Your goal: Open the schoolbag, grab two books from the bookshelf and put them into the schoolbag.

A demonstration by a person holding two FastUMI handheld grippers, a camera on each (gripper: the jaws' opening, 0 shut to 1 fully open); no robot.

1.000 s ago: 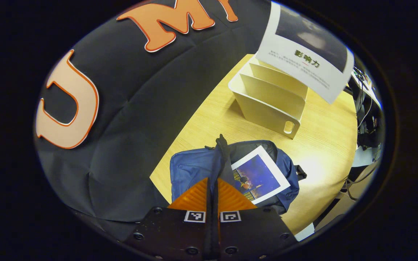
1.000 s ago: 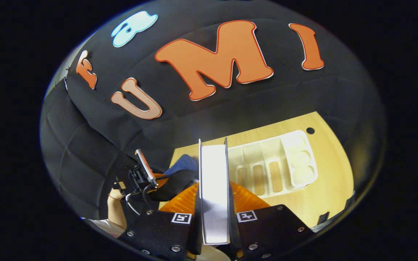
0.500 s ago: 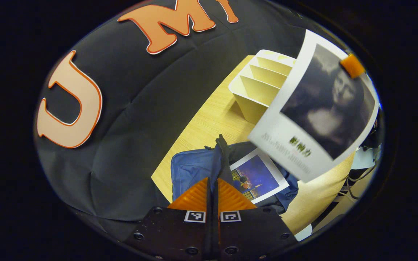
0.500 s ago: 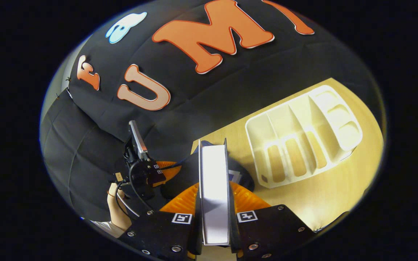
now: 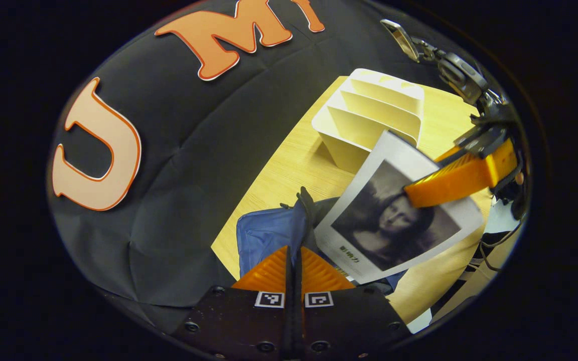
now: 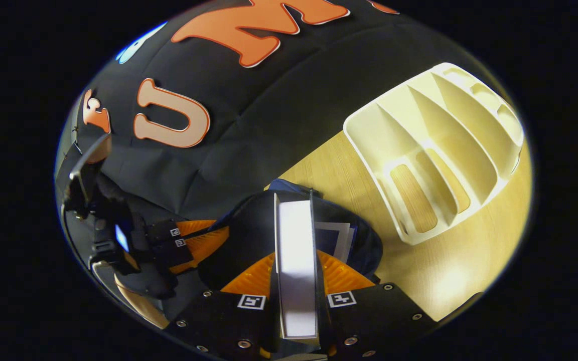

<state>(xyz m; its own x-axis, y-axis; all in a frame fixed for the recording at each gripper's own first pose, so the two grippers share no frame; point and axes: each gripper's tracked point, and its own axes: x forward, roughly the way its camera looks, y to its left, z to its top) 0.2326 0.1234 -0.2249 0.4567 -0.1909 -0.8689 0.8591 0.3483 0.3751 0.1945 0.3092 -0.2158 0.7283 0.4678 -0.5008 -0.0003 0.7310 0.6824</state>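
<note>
The blue schoolbag [image 5: 264, 233] lies on the wooden table, and my left gripper [image 5: 296, 248] is shut on the edge of its opening, holding it up. My right gripper [image 5: 412, 195] is shut on a book with a dark portrait cover [image 5: 394, 220], tilted over the bag's mouth. In the right gripper view that book [image 6: 295, 240] shows edge-on between my right gripper [image 6: 295, 258] fingers, its far end above the bag's dark opening [image 6: 249, 235]. Another book [image 6: 338, 238] lies inside the bag. The left gripper [image 6: 221, 234] holds the bag's left rim.
A cream slotted bookshelf [image 5: 369, 115] stands on the table [image 5: 294, 155] beyond the bag, its slots bare [image 6: 434, 150]. A hand [image 6: 133, 306] holds the left gripper. Cables hang past the table's right edge [image 5: 489, 250].
The right gripper has carried the portrait book down from the bookshelf to just over the bag's opening, now covering the book inside. The left gripper kept its hold on the bag.
</note>
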